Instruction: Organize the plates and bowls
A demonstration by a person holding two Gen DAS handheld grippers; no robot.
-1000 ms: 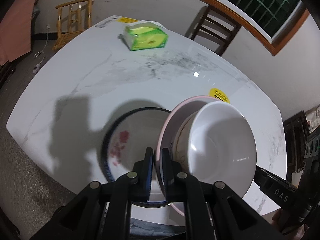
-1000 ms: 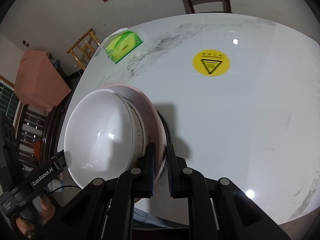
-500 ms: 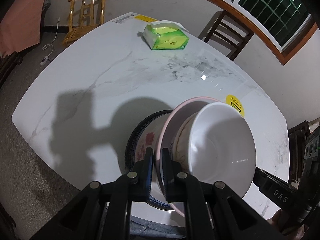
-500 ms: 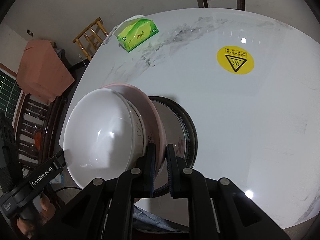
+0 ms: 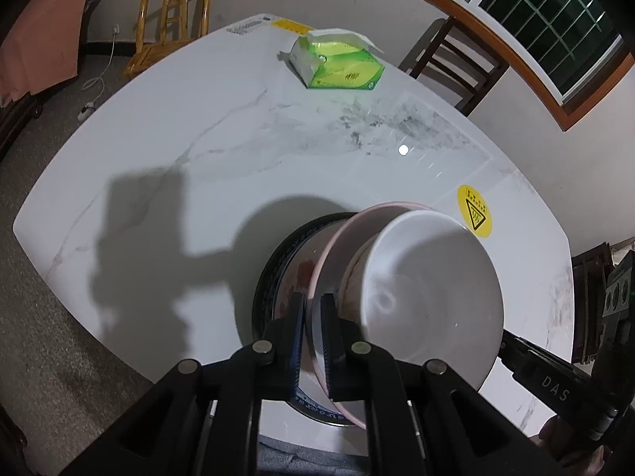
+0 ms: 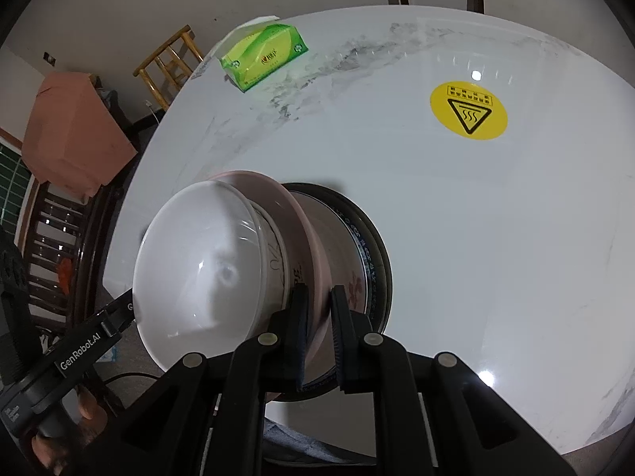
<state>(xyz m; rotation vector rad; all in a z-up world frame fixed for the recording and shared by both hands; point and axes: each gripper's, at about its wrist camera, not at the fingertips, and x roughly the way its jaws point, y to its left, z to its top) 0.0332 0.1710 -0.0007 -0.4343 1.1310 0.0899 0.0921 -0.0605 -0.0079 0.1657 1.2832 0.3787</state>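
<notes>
**Stack almost over the big plate**

Both grippers are clamped on opposite edges of the pink plate [image 5: 337,261] — left gripper [image 5: 313,317] on one rim, right gripper [image 6: 317,309] on the other, fingers nearly closed. White bowl [image 6: 198,269] sits nested on it. The blue-rimmed plate [image 6: 369,246] lies on the surface [image 5: 198,150] right below — compared to a second ago, it's now under the stack instead of off to the side.
</notes>
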